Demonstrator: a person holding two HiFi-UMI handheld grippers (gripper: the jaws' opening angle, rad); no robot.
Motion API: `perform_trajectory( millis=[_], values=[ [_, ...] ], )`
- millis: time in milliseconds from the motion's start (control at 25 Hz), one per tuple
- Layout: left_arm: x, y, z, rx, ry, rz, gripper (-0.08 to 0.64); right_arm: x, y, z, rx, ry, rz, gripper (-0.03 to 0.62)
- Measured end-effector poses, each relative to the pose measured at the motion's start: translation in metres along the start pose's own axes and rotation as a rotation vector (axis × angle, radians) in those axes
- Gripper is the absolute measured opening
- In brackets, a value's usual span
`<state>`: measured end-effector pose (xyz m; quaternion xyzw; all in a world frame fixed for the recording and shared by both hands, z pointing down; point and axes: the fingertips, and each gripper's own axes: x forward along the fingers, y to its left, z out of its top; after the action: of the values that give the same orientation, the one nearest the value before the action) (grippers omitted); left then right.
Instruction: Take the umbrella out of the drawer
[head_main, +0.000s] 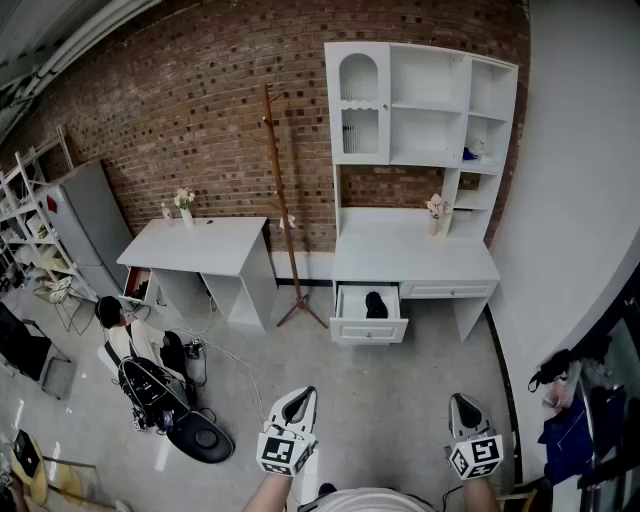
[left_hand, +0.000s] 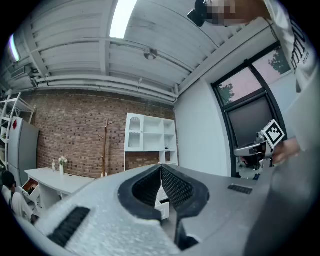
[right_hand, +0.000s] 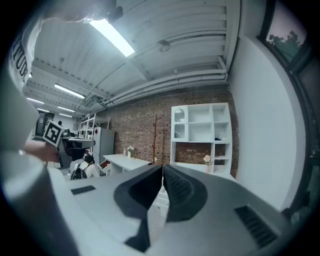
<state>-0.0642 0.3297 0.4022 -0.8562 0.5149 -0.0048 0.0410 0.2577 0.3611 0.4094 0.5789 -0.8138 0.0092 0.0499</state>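
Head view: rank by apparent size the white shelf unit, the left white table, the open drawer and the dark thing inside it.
1. shelf unit
2. left table
3. open drawer
4. dark umbrella
All similarly far, so this holds.

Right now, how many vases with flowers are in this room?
2. One vase stands at the back of the left desk, by the brick wall. The other vase stands on the right desk, under the white shelves. Others could be hidden.

rough red brick wall (head_main: 180, 90), smooth white painted desk (head_main: 415, 250), wooden coat stand (head_main: 280, 190).
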Motion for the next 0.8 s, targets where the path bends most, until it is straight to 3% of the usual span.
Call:
perform_trajectory(
  millis=[800],
  values=[
    [-0.003,0.023,-0.001,-0.006,0.001,-0.056,0.025,0.012,0.029,0.010,0.005,-0.005,-0.038,0.031]
  ],
)
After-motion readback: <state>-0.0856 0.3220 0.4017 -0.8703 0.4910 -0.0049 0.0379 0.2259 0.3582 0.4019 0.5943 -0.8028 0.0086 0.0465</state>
